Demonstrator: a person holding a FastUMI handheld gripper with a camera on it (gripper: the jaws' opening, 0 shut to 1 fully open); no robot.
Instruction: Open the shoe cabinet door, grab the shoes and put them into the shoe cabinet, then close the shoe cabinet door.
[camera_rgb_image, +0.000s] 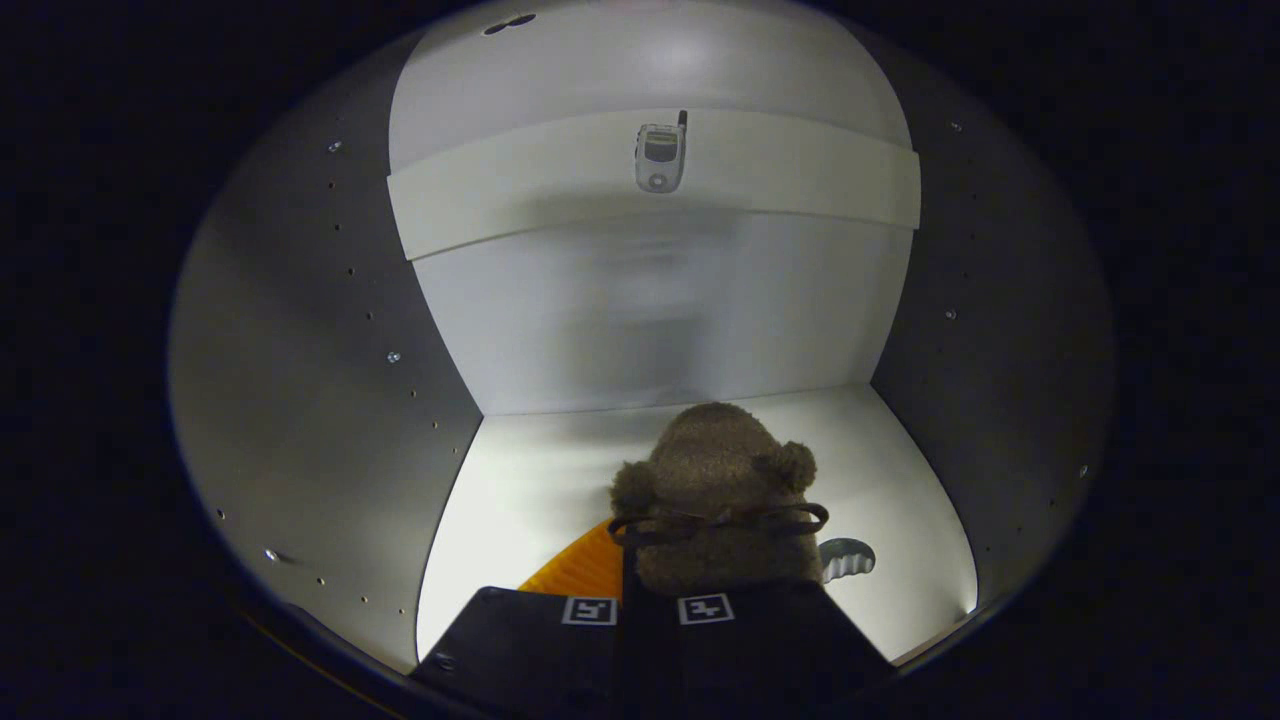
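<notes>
Inside the shoe cabinet (300, 420): my claw (648, 608) reaches into the white compartment with a fuzzy brown slipper (722, 500) just ahead of its fingers, toe pointed toward the back wall. The two fingers lie close together, nearly touching, and the slipper's heel end sits right at their tips. Whether they pinch its edge or merely rest against it, I cannot tell. The slipper's orange sole (582, 568) shows to the left of my fingers, and a small grey ridged piece (847, 557) sits to their right, beside the slipper. The shoe appears to rest on the cabinet floor (520, 480), or just above it. Beyond and above it, a shelf (800, 180) carries an old flip phone (660, 155). By its plush look, I judge the slipper light and soft, likely to sag and fold under pressure, though not slippery. The firmer sole edge at the heel seems the best place to hold it.
</notes>
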